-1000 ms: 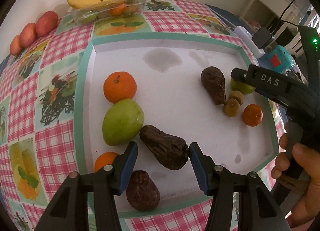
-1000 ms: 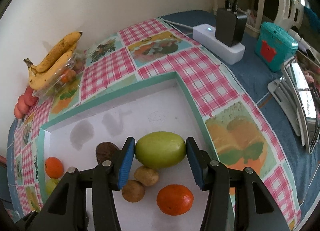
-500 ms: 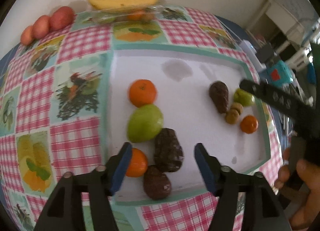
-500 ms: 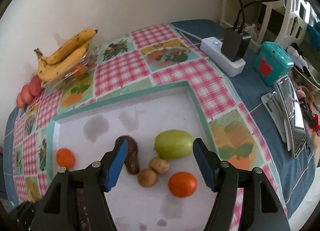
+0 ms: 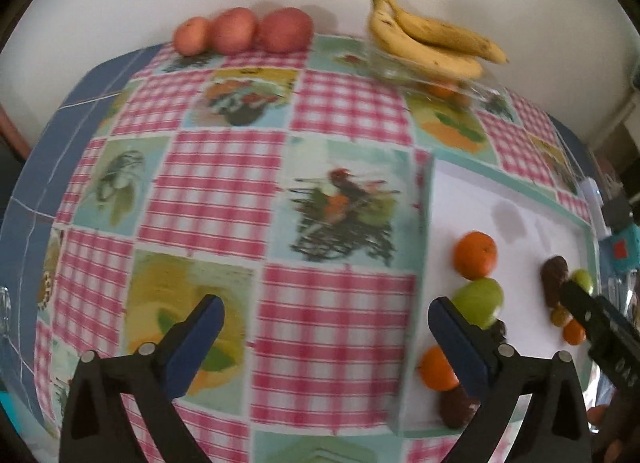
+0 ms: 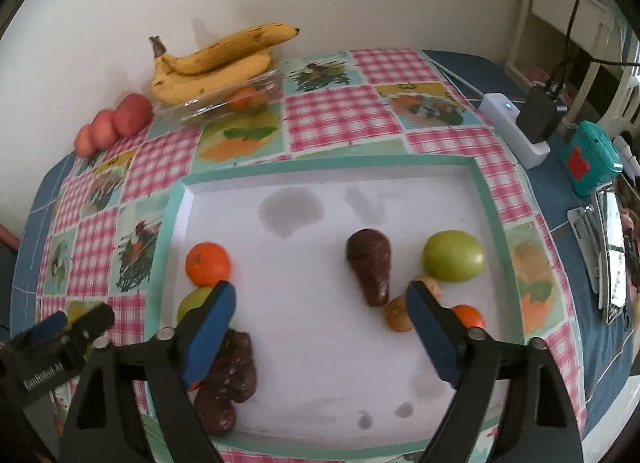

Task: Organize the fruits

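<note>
Left wrist view: left gripper (image 5: 326, 333) hung with jaws wide apart over the checked tablecloth (image 5: 336, 327); shallow white tray (image 5: 504, 191) held an orange (image 5: 475, 255) and green fruit (image 5: 478, 301).

Right wrist view: right gripper (image 6: 322, 323) gaped, empty, above that tray (image 6: 320, 177), holding a brown avocado (image 6: 370, 265), green fruit (image 6: 453, 255), oranges. Clear plastic box (image 6: 208, 105) carried yellow bananas (image 6: 216, 59).

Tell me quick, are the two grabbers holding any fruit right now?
Left gripper: open, holding nothing, over the checked tablecloth.
Right gripper: open, holding nothing, above the white tray.

Glossy checked tablecloth (image 6: 340, 119), wrinkled dark avocados (image 6: 370, 267)
</note>
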The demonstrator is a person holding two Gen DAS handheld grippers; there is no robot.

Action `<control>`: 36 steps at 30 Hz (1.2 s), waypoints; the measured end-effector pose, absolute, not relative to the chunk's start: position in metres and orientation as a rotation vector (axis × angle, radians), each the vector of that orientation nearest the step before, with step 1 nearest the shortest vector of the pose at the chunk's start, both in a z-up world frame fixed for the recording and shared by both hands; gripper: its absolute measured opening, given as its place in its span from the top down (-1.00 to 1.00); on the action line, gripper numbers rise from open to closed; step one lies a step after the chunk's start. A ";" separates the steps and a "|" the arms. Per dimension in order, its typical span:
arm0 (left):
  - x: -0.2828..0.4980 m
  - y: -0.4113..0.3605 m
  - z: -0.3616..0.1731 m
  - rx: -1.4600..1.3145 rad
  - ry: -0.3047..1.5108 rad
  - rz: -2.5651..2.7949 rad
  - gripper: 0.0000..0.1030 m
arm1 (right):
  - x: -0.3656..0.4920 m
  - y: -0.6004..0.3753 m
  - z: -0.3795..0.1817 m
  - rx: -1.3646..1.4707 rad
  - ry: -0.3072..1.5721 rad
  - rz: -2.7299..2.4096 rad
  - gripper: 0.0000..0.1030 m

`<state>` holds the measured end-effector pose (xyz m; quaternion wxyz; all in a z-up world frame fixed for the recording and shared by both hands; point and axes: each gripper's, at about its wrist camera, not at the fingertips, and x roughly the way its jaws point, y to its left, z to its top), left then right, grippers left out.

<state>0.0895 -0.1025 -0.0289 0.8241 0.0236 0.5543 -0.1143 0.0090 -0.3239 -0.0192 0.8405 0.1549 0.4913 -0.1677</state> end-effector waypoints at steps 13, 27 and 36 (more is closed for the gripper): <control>0.050 -0.062 0.003 0.167 1.061 -0.140 -1.00 | -0.027 -0.279 0.005 0.257 0.980 -0.294 -0.79; -0.021 -0.036 0.020 0.203 0.979 -0.113 -1.00 | -0.077 -0.246 0.006 0.235 0.981 -0.229 -0.79; -0.015 -0.024 0.016 0.139 1.021 -0.086 -1.00 | -0.075 -0.240 0.006 0.217 0.986 -0.202 -0.79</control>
